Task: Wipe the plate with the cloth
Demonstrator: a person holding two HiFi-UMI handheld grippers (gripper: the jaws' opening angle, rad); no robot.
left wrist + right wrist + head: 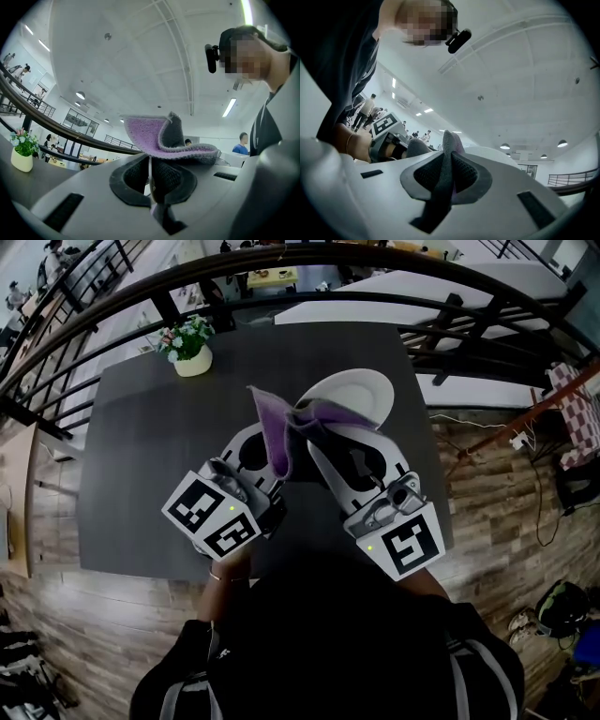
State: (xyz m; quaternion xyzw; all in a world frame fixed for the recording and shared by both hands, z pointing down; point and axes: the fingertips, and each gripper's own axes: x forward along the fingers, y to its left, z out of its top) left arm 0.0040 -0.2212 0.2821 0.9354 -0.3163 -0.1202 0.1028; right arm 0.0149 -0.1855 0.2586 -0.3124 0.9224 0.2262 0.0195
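1. Closest in, at the person's chest, the left gripper [151, 176] and the right gripper [444, 174] sat side by side, angled in toward each other over the near edge of the tabletop [141, 474].
2. Left gripper first: its fingers [133, 176] were pinched almost together on a thin white edge, the rim of the plate [361, 390].
3. Over to the right gripper: fingers [426, 173] clamped hard on the cloth [274, 426], a grey fold of it running straight down between them.
4. The cloth, purple on one face and grey on the other, stood up between the two tools and lay draped against the near part of the plate.
5. The plate itself was tipped up on edge, held above the dark tabletop just past the fingertips.
6. Further out, a small potted plant [191, 351] stood near the tabletop's far left corner, well apart from the plate.
7. Beyond all that, a black railing [281, 266] curved round behind the tabletop.
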